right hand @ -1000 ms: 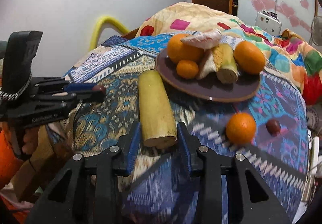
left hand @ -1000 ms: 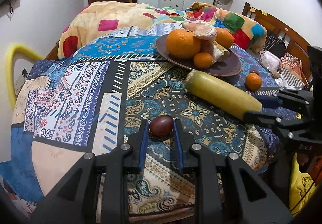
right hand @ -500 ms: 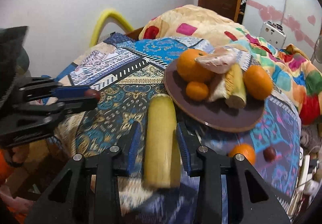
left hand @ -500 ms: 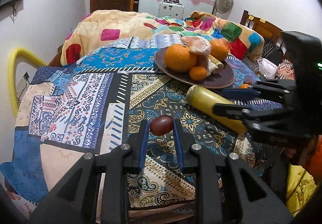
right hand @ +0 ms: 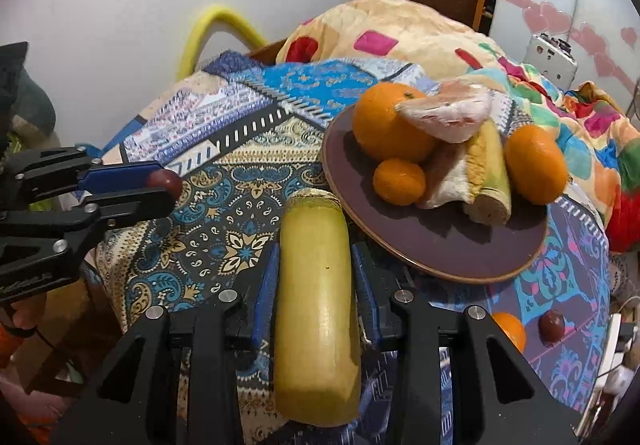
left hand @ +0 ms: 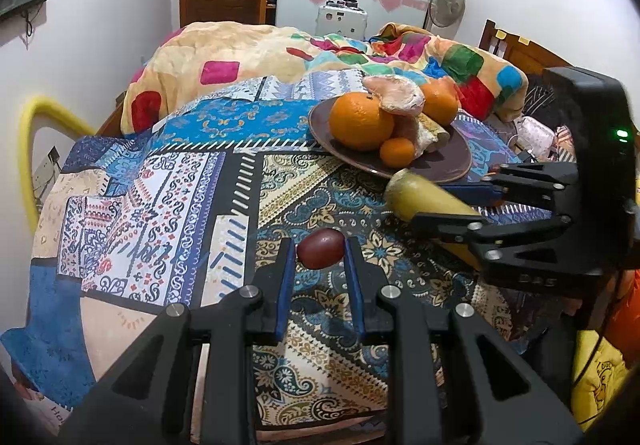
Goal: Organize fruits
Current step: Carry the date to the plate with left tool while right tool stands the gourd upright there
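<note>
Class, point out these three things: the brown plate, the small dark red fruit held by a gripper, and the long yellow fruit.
brown plate point(right hand: 432, 249), right wrist view, bare inner surface.
small dark red fruit point(left hand: 320, 248), left wrist view, its centre.
long yellow fruit point(right hand: 316, 297), right wrist view, mid-length.

- Right gripper point(right hand: 314, 277) — clamped on yellow stalk point(right hand: 316, 309), far end touching plate point(right hand: 432, 245) rim.
- Left gripper point(right hand: 160, 187) — pinching dark red fruit point(right hand: 166, 181).
- Plate holds oranges; one orange point(right hand: 510, 329) lies outside.
</note>
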### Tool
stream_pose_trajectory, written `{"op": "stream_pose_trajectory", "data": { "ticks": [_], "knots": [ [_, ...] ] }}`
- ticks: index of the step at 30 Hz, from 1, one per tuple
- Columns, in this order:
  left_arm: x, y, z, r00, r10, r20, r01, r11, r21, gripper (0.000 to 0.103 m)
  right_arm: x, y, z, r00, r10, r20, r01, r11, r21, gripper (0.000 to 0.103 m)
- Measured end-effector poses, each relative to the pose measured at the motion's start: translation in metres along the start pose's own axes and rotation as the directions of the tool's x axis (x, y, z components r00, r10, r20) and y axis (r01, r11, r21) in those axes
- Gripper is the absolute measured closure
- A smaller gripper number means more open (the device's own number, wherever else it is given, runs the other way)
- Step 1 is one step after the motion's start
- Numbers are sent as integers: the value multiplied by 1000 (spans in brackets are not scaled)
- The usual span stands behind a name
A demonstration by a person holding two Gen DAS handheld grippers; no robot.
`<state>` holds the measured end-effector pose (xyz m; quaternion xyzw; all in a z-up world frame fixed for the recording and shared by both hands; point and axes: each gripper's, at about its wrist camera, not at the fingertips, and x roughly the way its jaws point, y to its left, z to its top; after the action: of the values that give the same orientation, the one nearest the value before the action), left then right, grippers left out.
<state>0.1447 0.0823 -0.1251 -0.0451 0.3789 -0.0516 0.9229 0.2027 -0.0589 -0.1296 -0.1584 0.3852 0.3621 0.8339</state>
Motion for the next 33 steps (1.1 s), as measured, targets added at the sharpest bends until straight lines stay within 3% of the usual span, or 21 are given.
{"op": "stream_pose_trajectory", "data": {
  "ticks": [4, 12, 24, 33],
  "knots": [
    [0, -5, 7, 1000, -5, 8, 4, 1000, 10, 79, -38, -13, -8, 993, -23, 117, 14, 997, 75, 70],
    [8, -21, 27, 999, -26, 27, 26, 999, 19, 79, -93, -43, -6, 966, -100, 239, 65, 987, 150, 71],
    [35, -38, 58, 999, -32, 16, 31, 998, 56, 79, -98, -77, 7, 949, -179, 258, 137, 976, 170, 71],
    [60, -38, 70, 1000, -16, -21, 18, 997, 69, 79, -73, -80, 15, 969, -131, 208, 103, 985, 142, 71]
  ]
}}
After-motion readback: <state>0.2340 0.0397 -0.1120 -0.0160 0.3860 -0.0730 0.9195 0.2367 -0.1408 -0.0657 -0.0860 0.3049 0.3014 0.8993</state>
